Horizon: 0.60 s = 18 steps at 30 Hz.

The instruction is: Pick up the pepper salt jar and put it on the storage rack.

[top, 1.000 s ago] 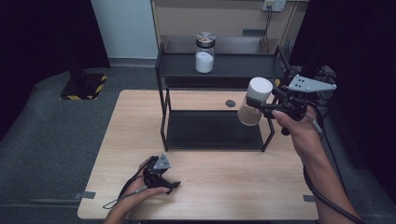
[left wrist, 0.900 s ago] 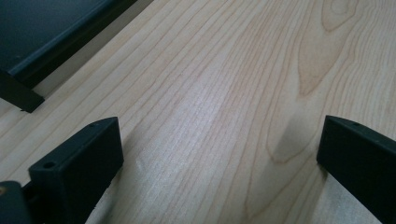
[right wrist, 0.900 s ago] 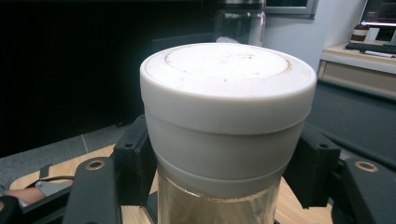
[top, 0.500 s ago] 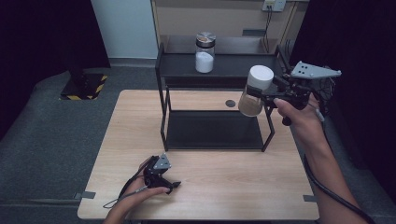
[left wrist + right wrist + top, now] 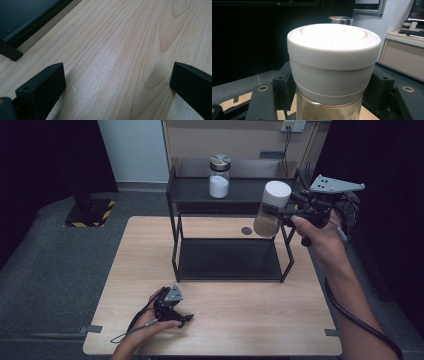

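Jaws of the right gripper (image 5: 285, 213) pinch a glass jar (image 5: 270, 210) just under its white lid (image 5: 333, 45); in the right gripper view the two black jaws press the jar's neck from both sides. Jaws of the left gripper (image 5: 117, 85) stand spread wide over bare wood, with nothing between them; in the high view that gripper rests low on the worktop (image 5: 250, 320) at about 7 o'clock, in the person's left hand (image 5: 150, 327).

Against the frame of a second ago, the jar and the right gripper sit higher and a little farther toward 12 o'clock in the high view: the lid, which then showed against the worktop beside the rack's front post, now shows at the level of the rack's top shelf. The left gripper has kept its place.

The jar holds a brown powder in its lower part. Its long axis runs nearly upright, with the lid end up and tipped slightly toward 1 o'clock in the high view. It hangs in the air at about 1 o'clock, at the right end of the black rack (image 5: 230, 265), near the upper shelf's edge. On that shelf, at 12 o'clock, stands a second jar (image 5: 219, 176) with white contents and a metal lid, well apart from the held one.
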Tool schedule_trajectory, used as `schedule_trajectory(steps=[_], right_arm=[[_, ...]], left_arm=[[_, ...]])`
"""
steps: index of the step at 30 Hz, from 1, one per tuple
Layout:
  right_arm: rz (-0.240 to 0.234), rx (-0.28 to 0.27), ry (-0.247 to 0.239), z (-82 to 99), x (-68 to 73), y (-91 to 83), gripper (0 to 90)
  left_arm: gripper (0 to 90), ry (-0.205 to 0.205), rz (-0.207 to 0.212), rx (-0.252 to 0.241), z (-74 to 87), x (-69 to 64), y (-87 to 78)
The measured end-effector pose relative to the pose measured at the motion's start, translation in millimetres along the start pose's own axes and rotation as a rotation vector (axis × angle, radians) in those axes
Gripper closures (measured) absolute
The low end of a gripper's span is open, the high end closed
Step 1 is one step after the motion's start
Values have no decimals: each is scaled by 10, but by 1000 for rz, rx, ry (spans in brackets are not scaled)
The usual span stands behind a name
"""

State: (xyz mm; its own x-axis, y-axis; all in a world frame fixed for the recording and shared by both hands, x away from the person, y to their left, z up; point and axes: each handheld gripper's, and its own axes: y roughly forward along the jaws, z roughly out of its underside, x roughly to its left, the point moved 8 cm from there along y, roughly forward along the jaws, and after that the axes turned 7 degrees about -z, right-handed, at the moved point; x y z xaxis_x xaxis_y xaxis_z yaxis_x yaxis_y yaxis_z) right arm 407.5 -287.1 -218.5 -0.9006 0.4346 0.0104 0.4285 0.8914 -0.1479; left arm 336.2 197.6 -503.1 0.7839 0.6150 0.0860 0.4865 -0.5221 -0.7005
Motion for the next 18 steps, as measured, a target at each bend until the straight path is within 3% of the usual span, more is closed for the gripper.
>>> schedule_trajectory(steps=[18], right_arm=[[2,-20,-4,-119,-59,89,363]], left_arm=[[0,0,0,0,0,0,0]])
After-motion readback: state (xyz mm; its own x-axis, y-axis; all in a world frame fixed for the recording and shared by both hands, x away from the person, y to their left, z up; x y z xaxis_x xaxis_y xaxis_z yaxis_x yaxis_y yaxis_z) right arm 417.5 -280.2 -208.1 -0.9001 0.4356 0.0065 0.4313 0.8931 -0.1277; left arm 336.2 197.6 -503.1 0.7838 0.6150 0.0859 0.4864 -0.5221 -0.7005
